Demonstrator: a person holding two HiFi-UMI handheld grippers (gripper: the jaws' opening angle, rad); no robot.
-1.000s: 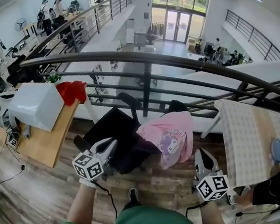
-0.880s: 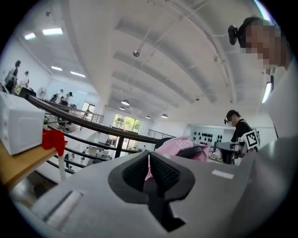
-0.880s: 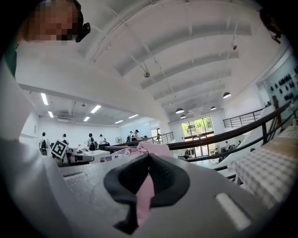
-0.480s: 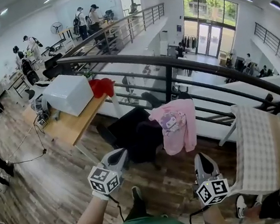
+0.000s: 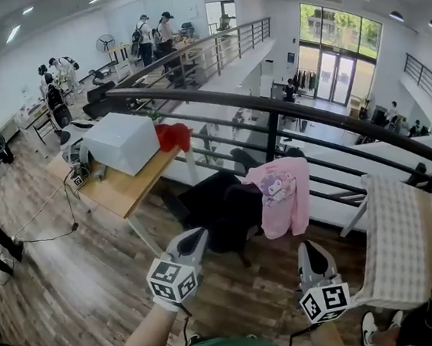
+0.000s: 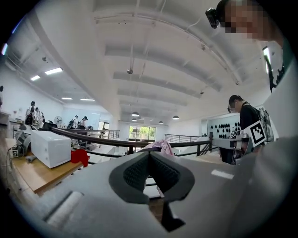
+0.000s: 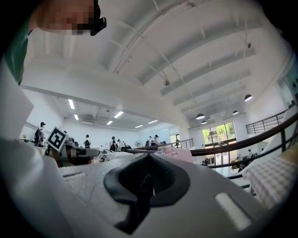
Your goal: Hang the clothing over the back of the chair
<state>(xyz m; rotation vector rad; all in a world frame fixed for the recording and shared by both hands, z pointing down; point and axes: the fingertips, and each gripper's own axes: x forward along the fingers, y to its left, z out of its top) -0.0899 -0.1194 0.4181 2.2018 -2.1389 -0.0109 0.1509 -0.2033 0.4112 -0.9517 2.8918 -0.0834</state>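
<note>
Floppy pink top [image 5: 283, 199] hangs off the black chair [image 5: 216, 211] back, while the left gripper [image 5: 191, 239] and right gripper [image 5: 309, 252] are pinched shut, empty.

The left gripper [image 5: 195, 239] is held out in front of the body, pointing level and a little to the right. Its jaws are pressed together, with nothing between them. The right gripper [image 5: 308, 249] is held well apart from it and points forward. Its jaws are also closed and empty. The left forearm [image 5: 141, 341] is bare and stretched forward.
</note>
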